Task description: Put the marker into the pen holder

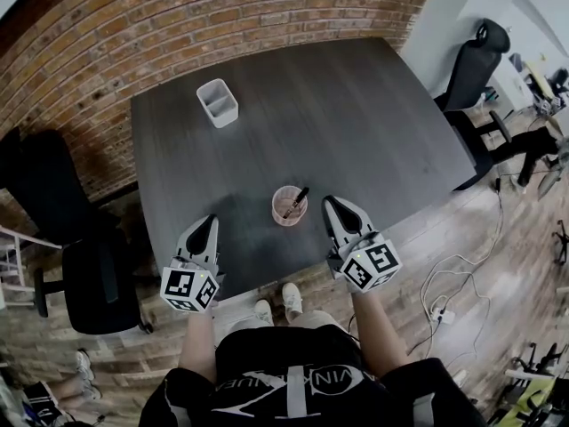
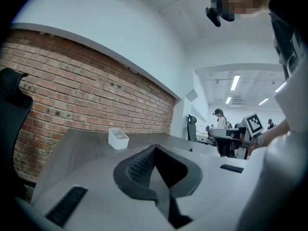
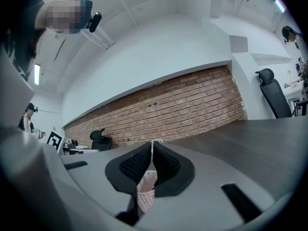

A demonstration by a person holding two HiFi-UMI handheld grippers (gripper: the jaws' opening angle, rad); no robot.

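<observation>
The marker (image 1: pixel 298 199) is leaning in the pen holder (image 1: pixel 288 210). The closed, empty left gripper (image 1: pixel 211 221) and right gripper (image 1: pixel 330 202) are hovering close; a bump could tip it.

Black marker (image 1: pixel 297 201) tilted inside upright pink mesh pen holder (image 1: pixel 278 213), near dark table's (image 1: pixel 356 114) front edge

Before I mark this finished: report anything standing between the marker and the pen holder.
Nothing does. The marker already leans inside the pink pen holder, its top poking above the rim. The left gripper and right gripper flank the holder, both shut and empty, and the white box sits far off, back left.
</observation>
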